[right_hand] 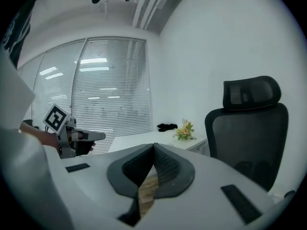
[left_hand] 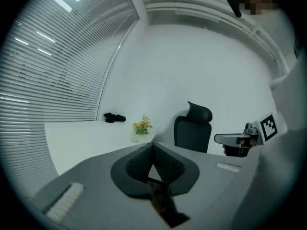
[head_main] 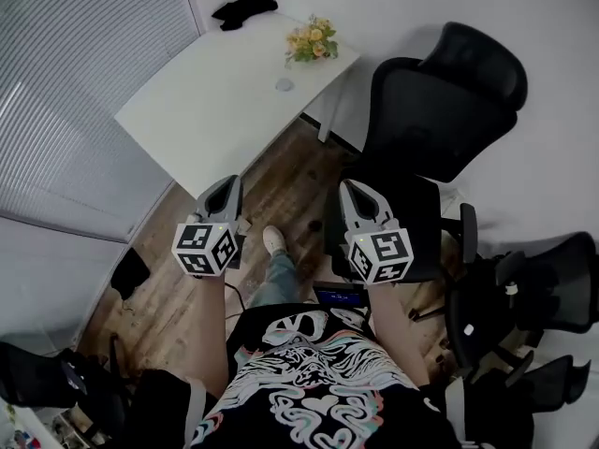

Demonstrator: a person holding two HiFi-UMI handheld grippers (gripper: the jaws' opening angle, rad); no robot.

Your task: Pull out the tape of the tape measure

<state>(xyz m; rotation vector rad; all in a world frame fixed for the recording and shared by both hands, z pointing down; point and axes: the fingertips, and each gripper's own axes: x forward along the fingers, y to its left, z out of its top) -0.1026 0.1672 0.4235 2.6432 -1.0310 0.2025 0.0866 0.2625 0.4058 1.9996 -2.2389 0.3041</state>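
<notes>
The left gripper (head_main: 225,183) and the right gripper (head_main: 351,187) are held side by side in the air above the wooden floor (head_main: 187,288). They are short of the near edge of the white tabletop (head_main: 215,110) and touch nothing.

In the left gripper view the two dark ribbed pads meet at their tips (left_hand: 153,145) with nothing between them: that claw is closed and empty. The right gripper view shows the same, its pads pressed together at the tips (right_hand: 154,146), and only floor shows through the gap lower down.

The tape measure cannot be made out in any view, so neither its place nor its look can be told.

On the tabletop, a small bunch of yellow and orange flowers (head_main: 313,38) stands near the far right corner. A crumpled black item (head_main: 243,9) lies at the far edge, well apart from the flowers.

A black high-backed office chair (head_main: 440,110) stands just beside the table's right side. Closed window blinds (head_main: 65,92) run along its left side.

The person's light shoe (head_main: 274,240) shows on the floor between the two grippers.
</notes>
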